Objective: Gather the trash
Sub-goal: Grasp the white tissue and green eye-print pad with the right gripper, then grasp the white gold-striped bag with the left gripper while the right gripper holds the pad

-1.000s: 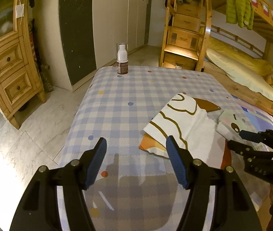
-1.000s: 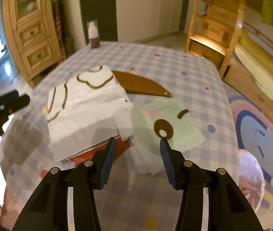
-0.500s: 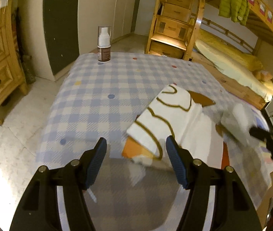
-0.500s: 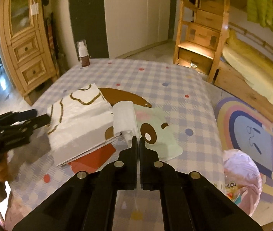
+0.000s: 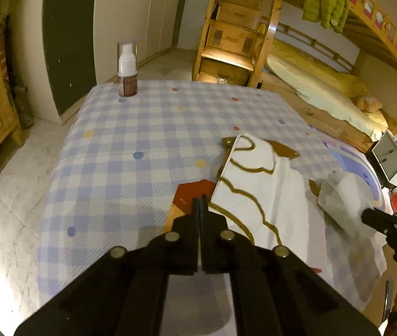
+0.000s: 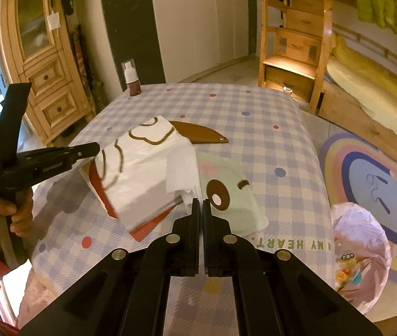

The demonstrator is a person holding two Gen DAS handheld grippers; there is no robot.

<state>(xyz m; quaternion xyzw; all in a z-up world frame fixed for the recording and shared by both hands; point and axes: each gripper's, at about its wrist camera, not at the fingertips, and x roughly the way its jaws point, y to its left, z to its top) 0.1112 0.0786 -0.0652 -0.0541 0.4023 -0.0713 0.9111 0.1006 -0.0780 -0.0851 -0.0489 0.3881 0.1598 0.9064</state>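
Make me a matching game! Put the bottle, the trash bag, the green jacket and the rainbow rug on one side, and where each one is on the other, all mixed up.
Things:
1. pump bottle
2. trash bag
3. green jacket
4. rainbow rug

Places:
A. hanging from the bunk bed rail
B. standing at the table's far corner
C. flat on the floor near the bed
D. on the floor beside the table, open

Pairs: 1-B, 2-D, 3-A, 4-C
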